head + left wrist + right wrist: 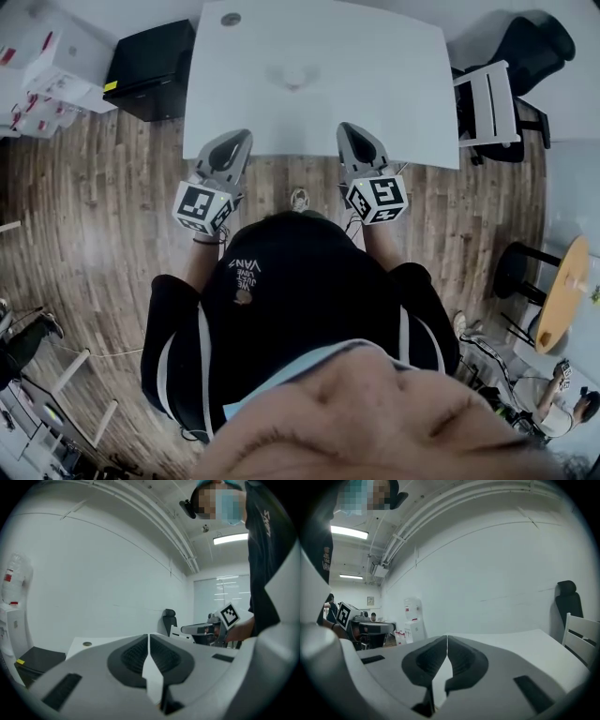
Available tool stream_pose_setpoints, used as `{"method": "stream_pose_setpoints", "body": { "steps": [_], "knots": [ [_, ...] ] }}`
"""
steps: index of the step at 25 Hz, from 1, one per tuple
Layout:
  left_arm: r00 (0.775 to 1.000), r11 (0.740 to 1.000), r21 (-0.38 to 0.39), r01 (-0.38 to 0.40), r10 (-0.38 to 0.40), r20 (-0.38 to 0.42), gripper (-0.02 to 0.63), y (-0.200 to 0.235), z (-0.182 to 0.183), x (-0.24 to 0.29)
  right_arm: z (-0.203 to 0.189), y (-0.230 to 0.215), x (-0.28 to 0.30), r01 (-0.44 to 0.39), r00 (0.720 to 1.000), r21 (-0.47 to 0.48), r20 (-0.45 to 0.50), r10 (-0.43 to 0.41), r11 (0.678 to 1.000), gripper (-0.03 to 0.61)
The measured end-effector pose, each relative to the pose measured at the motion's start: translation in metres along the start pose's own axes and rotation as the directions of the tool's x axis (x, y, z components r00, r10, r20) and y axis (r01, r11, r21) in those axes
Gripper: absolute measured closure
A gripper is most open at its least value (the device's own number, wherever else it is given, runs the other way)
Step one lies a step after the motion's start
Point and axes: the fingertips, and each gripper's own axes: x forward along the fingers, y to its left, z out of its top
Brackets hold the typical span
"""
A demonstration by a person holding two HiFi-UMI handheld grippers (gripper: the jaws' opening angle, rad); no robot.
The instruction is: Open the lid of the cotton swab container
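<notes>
Left gripper [235,141]: jaws pressed together with nothing between them. It is held over the near edge of the white table [403,84] and points across it.
Left gripper's own view: closed jaw tips meet on the centre line. Past them only the tabletop and a small dark disc [87,643] at the far edge show.
Cotton swab container [293,77]: probably the pale, faint roundish thing near the table's middle. It is well apart from both grippers, and its lid cannot be made out.
Right gripper [351,131]: jaws also together and empty. It is at the same near edge, beside a white chair [487,103].
Key relation: the container lies ahead of both grippers, between their two lines of aim, with neither clearly nearer.
Long axis: none is readable from above, since it looks round.
Next move, as a judgement: both grippers need to reach forward and inward and spread their jaws before touching it.
</notes>
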Motion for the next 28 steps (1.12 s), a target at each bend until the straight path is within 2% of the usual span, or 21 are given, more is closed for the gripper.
{"method": "stream_pose_setpoints", "body": {
  "steps": [14, 20, 28],
  "knots": [
    [0.989, 0.988, -0.025, -0.15, 0.15, -0.002, 0.591, 0.004, -0.003, 0.043, -0.004, -0.041, 0.033, -0.149, 0.988, -0.006, -0.035, 0.149, 0.989, 0.565],
    [0.988, 0.988, -0.02, -0.151, 0.151, -0.018, 0.589, 0.01, -0.003, 0.05, -0.007, -0.042, 0.04, -0.16, 0.986, 0.01, -0.042, 0.161, 0.987, 0.566],
    [0.994, 0.995, -0.015, -0.103, 0.102, -0.024, 0.59, 0.026, -0.003, 0.07, -0.007, -0.046, 0.052, -0.121, 0.991, 0.018, -0.048, 0.122, 0.992, 0.566]
  ]
}}
